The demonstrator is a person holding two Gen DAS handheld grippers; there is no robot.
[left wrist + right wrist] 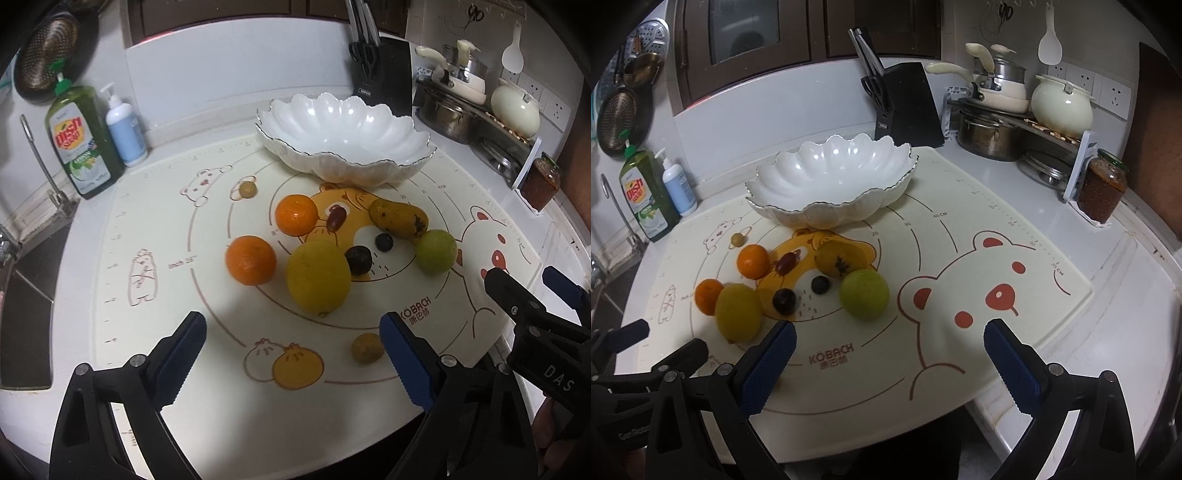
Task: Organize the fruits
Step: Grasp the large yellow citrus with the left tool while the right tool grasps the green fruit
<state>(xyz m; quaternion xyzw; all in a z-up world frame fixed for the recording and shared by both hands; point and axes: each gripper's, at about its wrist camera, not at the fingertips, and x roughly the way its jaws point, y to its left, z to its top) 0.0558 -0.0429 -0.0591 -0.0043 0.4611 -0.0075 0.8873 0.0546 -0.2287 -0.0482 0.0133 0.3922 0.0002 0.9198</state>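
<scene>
Fruits lie loose on a cartoon mat (155,229): two oranges (250,265) (296,215), a lemon (318,281), a mango (399,218), a green fruit (436,251), a red grape (336,218), two dark fruits (358,260) (384,242) and two small brownish fruits (367,348) (247,189). An empty white scalloped bowl (402,125) stands behind them; it also shows in the right wrist view (827,206). My left gripper (291,354) is open and empty, in front of the lemon. My right gripper (888,354) is open and empty, right of the fruits, near the green fruit (864,298).
A sink (26,302) and faucet (40,166) lie at the left, with a dish soap bottle (83,142) and a pump bottle (123,127). A knife block (382,70), pots on a rack (1001,122) and a jar (1102,188) stand behind and right.
</scene>
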